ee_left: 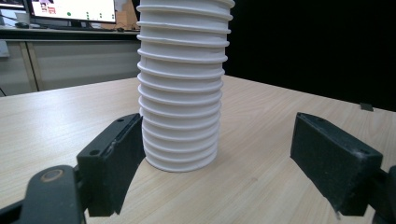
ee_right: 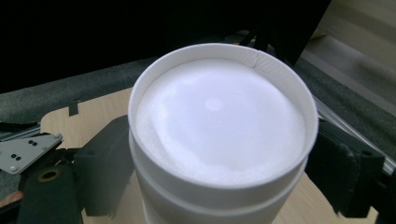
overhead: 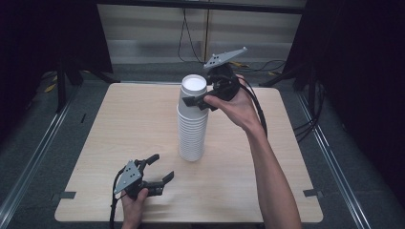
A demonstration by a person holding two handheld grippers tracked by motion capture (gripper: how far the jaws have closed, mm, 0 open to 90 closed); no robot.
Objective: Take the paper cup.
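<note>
A tall stack of cups [overhead: 193,125] stands upright near the middle of the table [overhead: 119,124], white paper cups nested one in another. Up at the top, the right hand-held gripper [overhead: 197,101] has its jaws on either side of the top cup [overhead: 194,90] — in the right gripper view the two black jaws flank the cup [ee_right: 219,135] just below its rim, close against the wall on both sides. Whether they are truly squeezing it or only bracketing it, I cannot tell from here. The top cup sits seated in the stack, no gap showing beneath it, so by my reading the lift-off has not begun.

Down at the near left, the left hand-held gripper [overhead: 160,169] rests low by the table, jaws spread wide and holding nothing. Its own view looks along the table at the base of the stack [ee_left: 181,93], which stands ahead of the open jaws and apart from them — not braced, not touched.

No loose cup anywhere on the table. So I judge this as the very start: the grip on the top cup being set, and the peeling off, plus anything to do with the rest of the stack, all left to do.
</note>
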